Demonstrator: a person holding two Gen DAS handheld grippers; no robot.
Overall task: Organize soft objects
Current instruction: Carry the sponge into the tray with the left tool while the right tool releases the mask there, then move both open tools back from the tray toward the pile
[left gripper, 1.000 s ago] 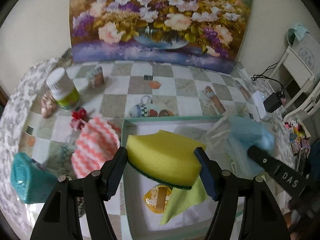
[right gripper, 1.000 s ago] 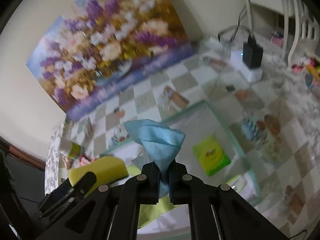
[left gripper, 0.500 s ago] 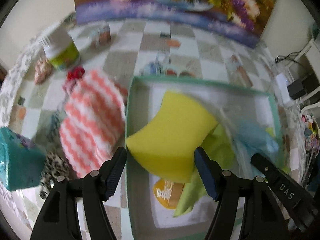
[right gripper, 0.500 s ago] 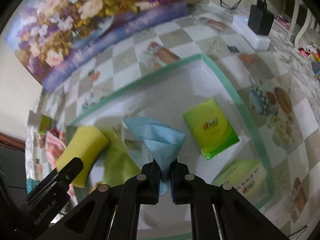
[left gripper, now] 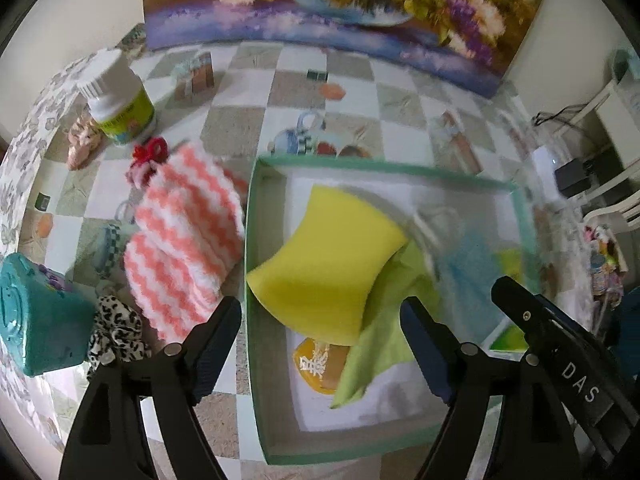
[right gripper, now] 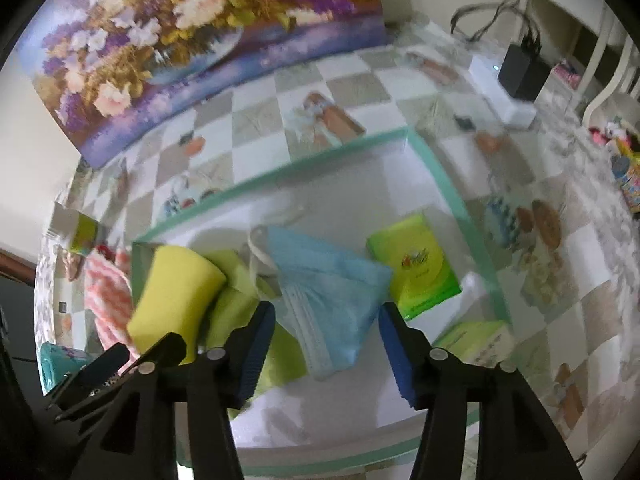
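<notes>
While both grippers point down over the green-rimmed tray [left gripper: 251, 240], each one has its jaws apart and holds nothing. The left gripper [left gripper: 320, 344] has just been opening, and the yellow sponge [left gripper: 326, 266] now lies in the tray just past its fingertips, free of both pads. The sponge rests at the left side of the tray, partly on top of a lime green cloth [left gripper: 384, 320]. A small yellow packet [left gripper: 316, 364] peeks out from under the sponge and the cloth. The right gripper [right gripper: 326, 344] has just been opening too, and the light blue face mask [right gripper: 332, 292] lies on the tray floor between its two blue pads and a bit past them, touching neither that I can see. In the right wrist view, the mask sits in the middle of the tray, with the sponge and green cloth to its left and a green tissue pack [right gripper: 414, 266] to its right. Another green pack [right gripper: 474, 338] lies near the tray's right corner. Outside the tray, to its left, a pink and white striped cloth [left gripper: 184, 240] lies on the checked tablecloth [left gripper: 240, 128]. Near it are a red hair tie [left gripper: 150, 154], a spotted black and white scrunchie [left gripper: 114, 336], a teal box [left gripper: 36, 320] and a white-capped bottle [left gripper: 118, 100]. A flower painting [left gripper: 340, 4] leans on the wall behind.
</notes>
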